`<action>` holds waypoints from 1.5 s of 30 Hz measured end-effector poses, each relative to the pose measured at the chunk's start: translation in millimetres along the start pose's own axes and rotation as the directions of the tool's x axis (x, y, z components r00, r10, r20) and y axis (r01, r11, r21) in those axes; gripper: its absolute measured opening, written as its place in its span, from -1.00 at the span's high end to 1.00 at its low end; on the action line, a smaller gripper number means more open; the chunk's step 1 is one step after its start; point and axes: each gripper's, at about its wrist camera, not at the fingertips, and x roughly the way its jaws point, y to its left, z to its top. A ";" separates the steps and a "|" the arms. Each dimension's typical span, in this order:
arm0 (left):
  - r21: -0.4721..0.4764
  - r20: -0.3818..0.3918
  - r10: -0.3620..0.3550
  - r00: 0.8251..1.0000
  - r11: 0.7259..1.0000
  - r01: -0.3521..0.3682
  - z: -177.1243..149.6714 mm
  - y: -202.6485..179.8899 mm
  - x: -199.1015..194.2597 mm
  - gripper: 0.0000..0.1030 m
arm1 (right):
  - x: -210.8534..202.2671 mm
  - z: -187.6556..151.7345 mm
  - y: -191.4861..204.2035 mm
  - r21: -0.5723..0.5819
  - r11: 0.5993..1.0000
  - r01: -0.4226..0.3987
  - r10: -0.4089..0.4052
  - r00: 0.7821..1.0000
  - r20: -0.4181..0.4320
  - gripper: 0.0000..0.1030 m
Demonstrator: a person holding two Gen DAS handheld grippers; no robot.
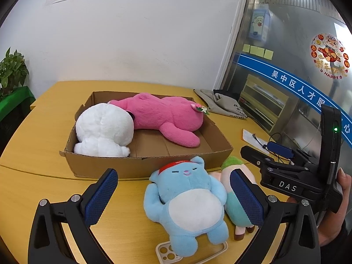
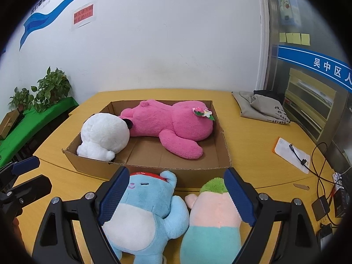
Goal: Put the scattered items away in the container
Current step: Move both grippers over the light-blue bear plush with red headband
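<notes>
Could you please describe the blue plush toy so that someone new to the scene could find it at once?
On the yellow table, look just in front of the near wall of the cardboard box. The blue plush toy lies there on its back; unlike the green-haired toy beside it, it has a red headband and white belly.

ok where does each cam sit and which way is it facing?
Left wrist: on the left gripper, angled down at the blue plush and cardboard box; shows its open fingers, the right gripper and a hand.
Right wrist: on the right gripper, fingers open over both table plushes.
Shared: box, pink plush, white plush.
</notes>
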 end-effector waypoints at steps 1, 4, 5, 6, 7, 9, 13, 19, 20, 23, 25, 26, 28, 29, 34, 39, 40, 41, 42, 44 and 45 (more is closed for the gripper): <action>0.003 -0.002 0.001 1.000 1.000 -0.001 0.2 -1.1 0.7 -1.00 | 0.7 -0.5 -0.9 0.002 1.000 0.000 0.000 1.000 -0.003 -0.71; -0.001 -0.004 0.001 1.000 1.000 -0.001 0.6 -1.7 2.5 -1.00 | 2.0 -2.3 -2.5 0.004 1.000 -0.003 0.003 1.000 -0.010 -0.71; -0.003 -0.007 -0.002 1.000 1.000 0.002 -0.1 -1.2 3.4 -1.00 | 2.7 -2.9 -2.7 0.004 1.000 -0.003 0.003 1.000 -0.012 -0.71; -0.003 -0.014 -0.004 1.000 1.000 0.004 -0.7 -1.3 4.4 -1.00 | 3.4 -3.2 -2.9 0.006 1.000 -0.003 0.004 1.000 -0.014 -0.71; 0.000 -0.016 -0.002 1.000 1.000 0.002 -0.8 -1.4 5.2 -1.00 | 4.0 -3.7 -3.1 0.007 1.000 -0.005 0.005 1.000 -0.016 -0.71; -0.001 -0.018 0.001 1.000 1.000 -0.001 -1.0 -1.1 6.1 -1.00 | 4.6 -4.8 -3.2 0.006 1.000 -0.006 0.006 1.000 -0.018 -0.71; 0.001 -0.026 -0.009 1.000 1.000 0.009 -1.7 -1.0 7.3 -1.00 | 6.1 -6.2 -4.0 0.012 1.000 -0.007 0.007 1.000 -0.025 -0.71; 0.006 -0.038 -0.011 0.999 1.000 0.012 -4.7 -1.1 10.9 -1.00 | 7.2 -8.0 -5.0 0.021 1.000 -0.017 0.018 0.999 -0.032 -0.71; 0.006 -0.038 -0.008 0.999 1.000 0.009 -4.9 -0.9 11.7 -1.00 | 7.3 -8.3 -5.1 0.023 1.000 -0.020 0.021 0.999 -0.033 -0.71; -0.006 -0.046 -0.021 0.999 1.000 0.021 -6.1 0.3 13.9 -1.00 | 8.4 -9.5 -4.1 0.013 1.000 -0.016 0.017 0.999 -0.036 -0.71; -0.001 -0.049 -0.019 0.999 1.000 0.019 -6.2 0.2 15.1 -1.00 | 9.8 -9.5 -4.7 0.016 1.000 -0.019 0.019 0.999 -0.040 -0.71; -0.003 -0.048 -0.017 0.999 1.000 0.017 -6.2 0.3 15.5 -1.00 | 10.4 -9.7 -4.8 0.017 1.000 -0.019 0.020 0.999 -0.041 -0.71; -0.012 -0.051 -0.021 0.998 1.000 0.021 -6.4 1.5 17.0 -1.00 | 11.6 -10.2 -4.5 0.014 1.000 -0.017 0.018 0.999 -0.043 -0.71; -0.013 -0.054 -0.025 0.998 1.000 0.024 -6.8 1.8 17.8 -1.00 | 12.6 -10.6 -4.5 0.013 1.000 -0.017 0.018 0.999 -0.047 -0.71; -0.015 -0.061 -0.024 0.998 1.000 0.023 -7.2 4.3 21.5 -1.00 | 17.6 -13.3 -6.1 0.018 1.000 -0.017 0.018 0.998 -0.060 -0.71; -0.015 -0.069 -0.026 0.997 1.000 0.025 -7.0 4.7 25.4 -1.00 | 21.0 -14.6 -7.8 0.023 1.000 -0.017 0.019 0.998 -0.064 -0.71; -0.020 -0.073 -0.030 0.997 0.999 0.029 -7.4 5.0 26.7 -1.00 | 21.8 -15.0 -7.9 0.021 1.000 -0.017 0.019 0.998 -0.067 -0.71; -0.020 -0.076 -0.034 0.997 0.999 0.032 -8.0 4.9 27.9 -1.00 | 22.1 -14.8 -8.0 0.020 1.000 -0.017 0.019 0.997 -0.069 -0.71; -0.017 -0.080 -0.034 0.996 0.999 0.033 -8.3 5.1 29.0 -1.00 | 22.6 -14.6 -8.5 0.021 1.000 -0.018 0.019 0.997 -0.070 -0.71; -0.013 -0.082 -0.030 0.996 0.999 0.029 -8.9 4.7 30.7 -1.00 | 23.7 -14.6 -9.8 0.025 0.999 -0.020 0.021 0.997 -0.070 -0.71; -0.016 -0.084 -0.031 0.996 0.999 0.030 -9.1 4.8 31.4 -1.00 | 24.3 -15.1 -10.2 0.026 0.999 -0.020 0.022 0.997 -0.070 -0.71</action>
